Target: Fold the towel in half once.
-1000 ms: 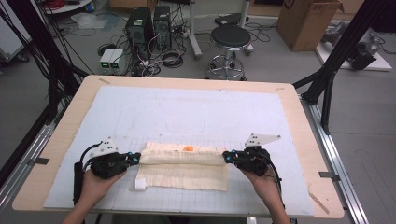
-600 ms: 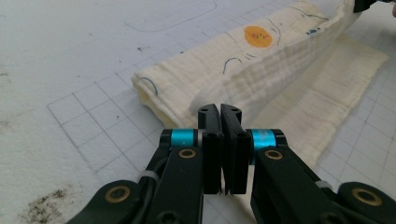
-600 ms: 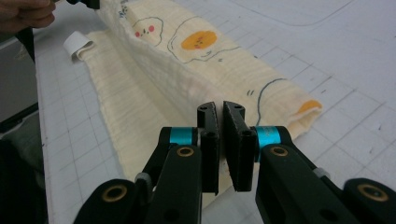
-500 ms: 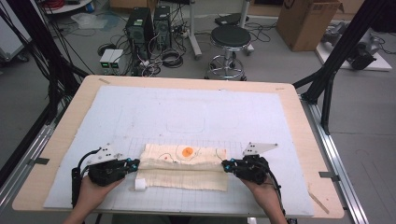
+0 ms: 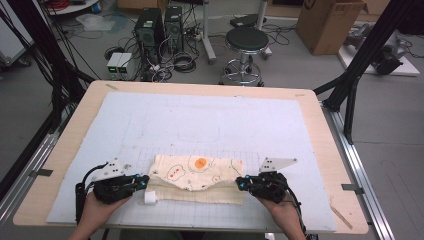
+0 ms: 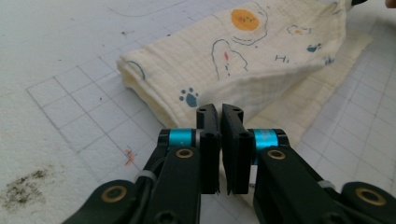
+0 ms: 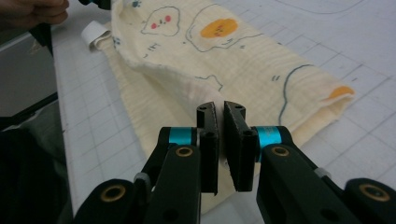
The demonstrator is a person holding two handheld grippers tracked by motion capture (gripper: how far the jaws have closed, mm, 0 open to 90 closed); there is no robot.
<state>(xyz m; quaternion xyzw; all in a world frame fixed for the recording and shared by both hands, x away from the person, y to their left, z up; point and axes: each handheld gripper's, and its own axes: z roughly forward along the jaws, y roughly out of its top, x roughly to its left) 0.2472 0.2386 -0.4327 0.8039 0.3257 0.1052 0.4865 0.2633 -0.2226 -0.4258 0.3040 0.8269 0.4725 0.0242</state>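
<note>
Cloth point(image 5: 197, 177): cream woven muslin with a crinkled grain, printed with fried eggs, paw prints and blue outlines; folded into a long band, lying on the near middle of the table, its top layer lifting at both ends. A small white tag point(image 5: 150, 197) is showing at its near left corner.

Left gripper point(image 5: 141, 182): black hinged arms with teal collars, flat black pads; the jaws are pinching the left edge of the cloth's top layer, having just eased apart slightly, fabric between them.

Right gripper point(image 5: 242, 184): same build; its jaws are clamping the cloth's right edge, a thin fold caught between the pads.

Mat point(image 5: 165, 120): pale blue-white felt-like sheet, ruled in a faint grid, covering most of the table.

Table point(image 5: 320, 130): light wood board, rounded corners.
</note>
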